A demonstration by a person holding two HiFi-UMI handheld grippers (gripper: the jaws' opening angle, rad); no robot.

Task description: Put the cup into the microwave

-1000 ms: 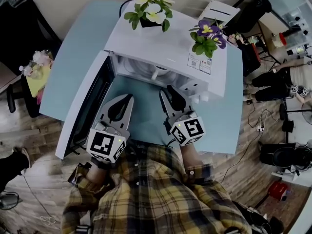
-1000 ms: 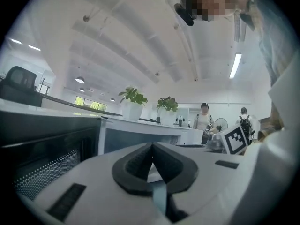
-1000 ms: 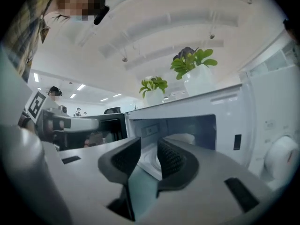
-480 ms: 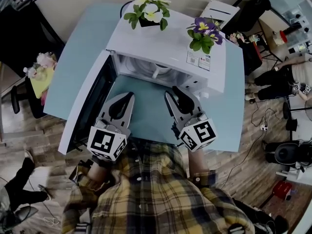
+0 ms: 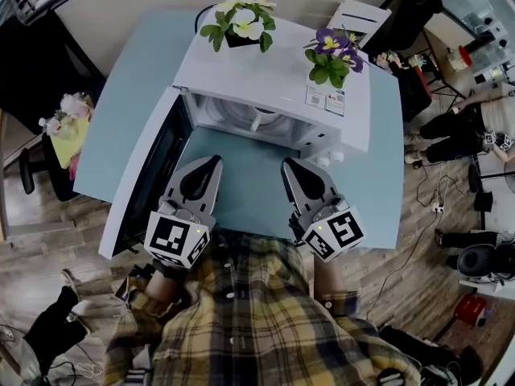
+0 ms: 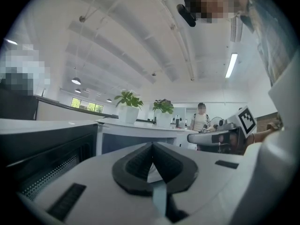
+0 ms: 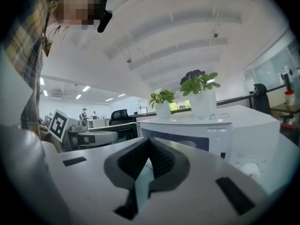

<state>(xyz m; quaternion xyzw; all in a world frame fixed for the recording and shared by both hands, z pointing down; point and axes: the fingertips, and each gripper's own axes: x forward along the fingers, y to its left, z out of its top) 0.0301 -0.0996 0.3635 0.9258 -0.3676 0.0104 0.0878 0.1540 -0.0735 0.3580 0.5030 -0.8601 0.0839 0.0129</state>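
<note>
**While the cup sat inside, both claws were squeezed together**

Because the door [image 5: 138, 185] hung wide open on the left, the head view looked right into the microwave [image 5: 273, 87]. It was a smooth white box with flat sides. The cup [image 5: 257, 121] was inside it, near the front of the opening – a small, pale, rounded thing on the light floor of the oven. It was half hidden under the top edge, so I could not tell which way its handle pointed or whether it stood straight up.

On the flat roof stood two potted plants, the white-flower pot [image 5: 239, 21] at the back left and the purple-flower pot [image 5: 331, 55] to the right. The microwave rested on a smooth, light blue table [image 5: 129, 95].

Both grippers were held level in front of the open oven, well apart from the cup and pointing toward it. The left gripper [image 5: 215, 162] had its grey, ridged jaws pressed tip to tip, with nothing between them. The right gripper [image 5: 290, 166] was closing – its dark, bumpy jaws met at the tips and held nothing. Each was made of pale hard plastic. Below them showed a yellow checked shirt [image 5: 257, 320].
</note>
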